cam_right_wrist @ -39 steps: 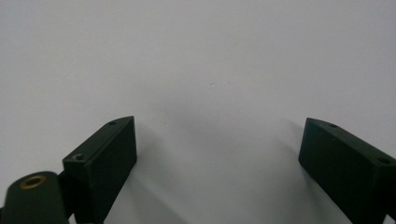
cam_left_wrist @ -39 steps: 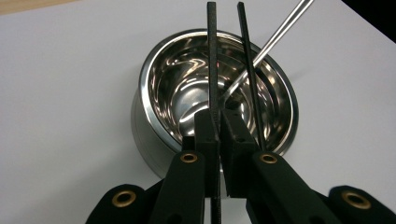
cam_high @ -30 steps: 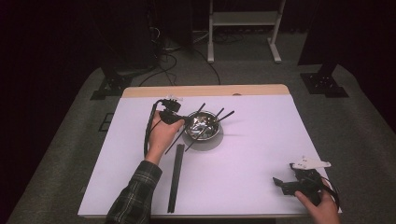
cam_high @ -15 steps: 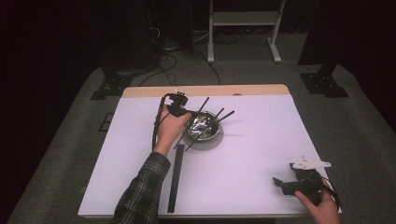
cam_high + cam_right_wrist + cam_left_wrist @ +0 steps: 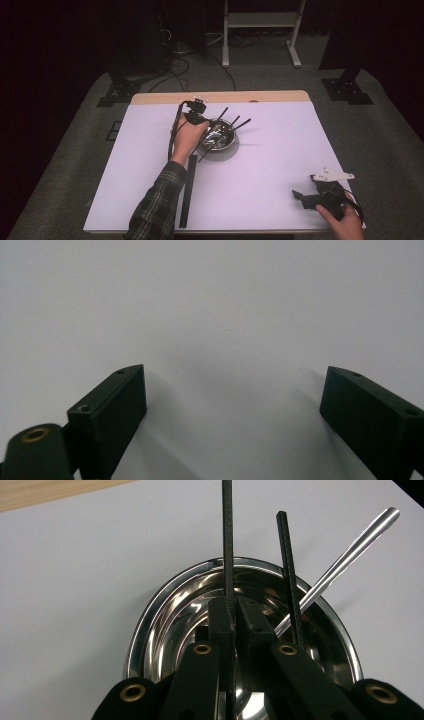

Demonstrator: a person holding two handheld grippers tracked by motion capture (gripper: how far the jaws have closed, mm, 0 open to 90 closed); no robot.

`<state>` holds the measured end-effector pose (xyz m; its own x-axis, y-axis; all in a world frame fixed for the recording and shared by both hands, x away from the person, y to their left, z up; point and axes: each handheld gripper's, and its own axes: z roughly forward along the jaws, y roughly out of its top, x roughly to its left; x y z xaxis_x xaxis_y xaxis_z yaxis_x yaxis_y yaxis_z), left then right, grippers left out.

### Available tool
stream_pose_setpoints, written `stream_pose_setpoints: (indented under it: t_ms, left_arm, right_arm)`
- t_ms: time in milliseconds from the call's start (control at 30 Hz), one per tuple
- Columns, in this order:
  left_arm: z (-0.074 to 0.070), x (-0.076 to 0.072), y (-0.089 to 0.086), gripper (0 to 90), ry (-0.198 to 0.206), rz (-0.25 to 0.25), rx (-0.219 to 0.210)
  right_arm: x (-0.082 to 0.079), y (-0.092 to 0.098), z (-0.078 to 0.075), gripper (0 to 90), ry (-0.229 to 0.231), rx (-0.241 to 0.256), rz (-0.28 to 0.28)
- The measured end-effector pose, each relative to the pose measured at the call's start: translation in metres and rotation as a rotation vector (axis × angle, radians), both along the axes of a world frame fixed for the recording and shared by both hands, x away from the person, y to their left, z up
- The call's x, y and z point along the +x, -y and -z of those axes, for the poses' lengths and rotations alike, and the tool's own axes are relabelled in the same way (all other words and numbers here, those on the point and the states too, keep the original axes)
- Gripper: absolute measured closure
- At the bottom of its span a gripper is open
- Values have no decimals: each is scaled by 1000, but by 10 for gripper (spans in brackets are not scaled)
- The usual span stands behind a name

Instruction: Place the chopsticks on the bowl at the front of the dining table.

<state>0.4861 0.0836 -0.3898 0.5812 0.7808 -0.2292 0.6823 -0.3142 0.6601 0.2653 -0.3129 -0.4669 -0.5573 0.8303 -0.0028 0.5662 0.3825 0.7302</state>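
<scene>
A: The left gripper [image 5: 234, 615] has its fingers closed tight on a black rod [image 5: 227, 545], right over the bowl [image 5: 150, 630]. What makes this step go well?

B: Judging by the hold, the rod is either being lowered into the bowl or lifted out. Either way, keep it in line with the fingers and move straight along its length, so the tip doesn't scrape the steel wall or tip the bowl

A: What's in the bowl with it?

B: A second rod [image 5: 289, 575] leans on the rim just right of the held one, and a metal handle [image 5: 350, 547] slants out over the far right edge. From the high view more dark sticks [image 5: 239, 125] fan out of the bowl [image 5: 220, 136] toward the back. Those are the likely snags: a sideways swing would knock them

A: And beside the bowl?

B: A long black bar [image 5: 187, 190] lies on the table [image 5: 280, 150] in front of the bowl, close to the person's sleeve [image 5: 157, 205]

A: The right gripper [image 5: 320, 196]?

B: Well off to the front right of the bowl, resting low on the table, its fingers [image 5: 112, 402] spread wide with nothing between them. It's out of the way
</scene>
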Motion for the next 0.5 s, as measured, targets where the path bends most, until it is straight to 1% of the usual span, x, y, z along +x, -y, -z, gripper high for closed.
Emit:
stream_pose_setpoints:
  t_ms: [67, 200, 433, 500]
  left_arm:
    - [0, 0, 1, 862, 2, -1, 2]
    - [2, 0, 2, 862, -11, -1, 6]
    - [6, 1, 2, 861, -21, 0, 6]
    - [6, 1, 2, 860, -11, -1, 7]
  right_arm:
    - [0, 0, 0, 100, 0, 0, 0]
    - [0, 0, 0, 100, 0, 0, 0]
    - [0, 0, 0, 100, 0, 0, 0]
    - [0, 0, 0, 100, 0, 0, 0]
